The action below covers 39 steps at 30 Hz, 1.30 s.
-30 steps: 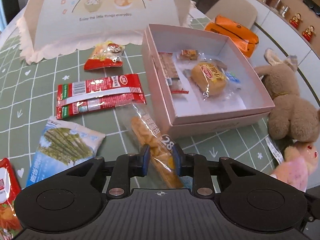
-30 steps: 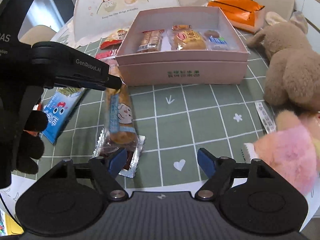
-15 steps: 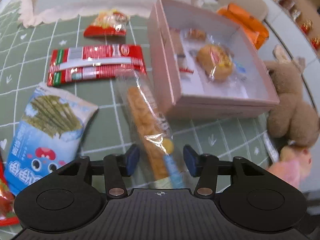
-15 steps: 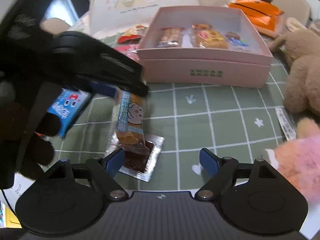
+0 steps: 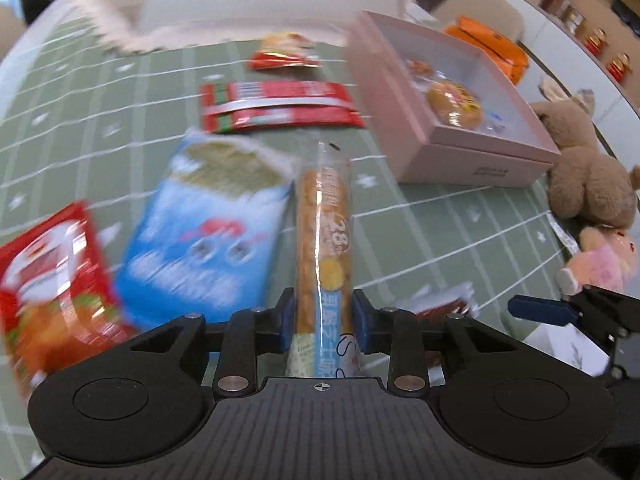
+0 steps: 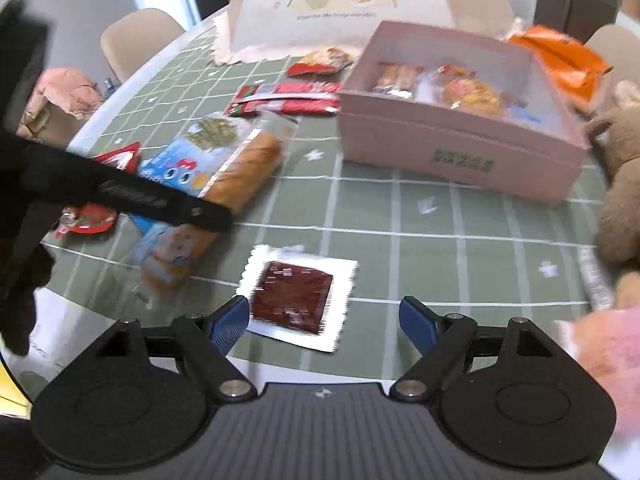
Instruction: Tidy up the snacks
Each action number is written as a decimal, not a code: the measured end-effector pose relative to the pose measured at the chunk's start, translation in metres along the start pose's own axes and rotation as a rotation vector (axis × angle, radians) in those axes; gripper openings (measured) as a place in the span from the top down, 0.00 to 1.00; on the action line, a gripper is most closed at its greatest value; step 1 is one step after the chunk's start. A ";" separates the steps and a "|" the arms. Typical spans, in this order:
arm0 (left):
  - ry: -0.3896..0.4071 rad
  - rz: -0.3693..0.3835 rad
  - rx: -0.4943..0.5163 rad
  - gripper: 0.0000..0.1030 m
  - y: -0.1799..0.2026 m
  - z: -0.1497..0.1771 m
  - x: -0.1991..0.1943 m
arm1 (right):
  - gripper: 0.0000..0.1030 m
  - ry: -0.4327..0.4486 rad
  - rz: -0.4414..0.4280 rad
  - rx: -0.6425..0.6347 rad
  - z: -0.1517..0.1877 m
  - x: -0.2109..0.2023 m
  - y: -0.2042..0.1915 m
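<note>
Clear-wrapped long golden bread stick sits clamped in the just-closed left hand-held gripper.

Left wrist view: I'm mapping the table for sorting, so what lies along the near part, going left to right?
Red snack bag → blue seaweed-print snack bag → long clear-wrapped bread stick, between the left gripper's pads → pink plush toy.
</note>
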<state>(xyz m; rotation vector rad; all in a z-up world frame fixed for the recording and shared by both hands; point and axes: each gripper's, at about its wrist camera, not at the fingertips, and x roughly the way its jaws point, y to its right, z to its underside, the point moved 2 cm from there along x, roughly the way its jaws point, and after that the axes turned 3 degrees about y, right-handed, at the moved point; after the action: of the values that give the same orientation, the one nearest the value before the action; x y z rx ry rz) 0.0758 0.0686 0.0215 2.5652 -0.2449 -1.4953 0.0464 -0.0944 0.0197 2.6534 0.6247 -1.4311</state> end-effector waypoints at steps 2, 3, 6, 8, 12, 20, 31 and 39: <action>-0.013 0.001 -0.027 0.67 -0.012 0.007 -0.007 | 0.20 -0.024 0.011 -0.023 0.001 0.007 -0.006; -0.022 0.011 -0.047 0.67 -0.017 0.011 -0.010 | 0.20 -0.032 0.032 -0.043 0.003 0.008 -0.004; -0.037 0.044 -0.082 0.67 -0.027 0.022 -0.016 | 0.18 -0.009 0.180 -0.122 0.007 0.005 0.011; -0.032 0.047 -0.088 0.67 -0.027 0.028 -0.018 | 0.18 0.024 0.336 -0.170 0.007 -0.002 0.025; -0.009 0.016 -0.056 0.67 -0.014 0.033 -0.020 | 0.18 0.058 0.238 -0.012 -0.005 -0.015 0.041; -0.019 0.016 -0.050 0.66 -0.012 0.033 -0.018 | 0.51 0.011 0.065 0.026 -0.026 0.026 -0.002; -0.014 0.023 -0.070 0.66 -0.004 0.038 -0.017 | 0.27 0.029 0.307 -0.249 0.009 -0.005 0.011; -0.013 -0.018 -0.037 0.66 0.002 0.038 -0.017 | 0.25 0.007 0.113 0.302 -0.006 0.005 0.042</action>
<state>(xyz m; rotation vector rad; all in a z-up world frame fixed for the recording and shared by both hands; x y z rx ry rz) 0.0343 0.0678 0.0174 2.5368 -0.1948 -1.5084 0.0694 -0.1298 0.0130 2.8610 0.2698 -1.5971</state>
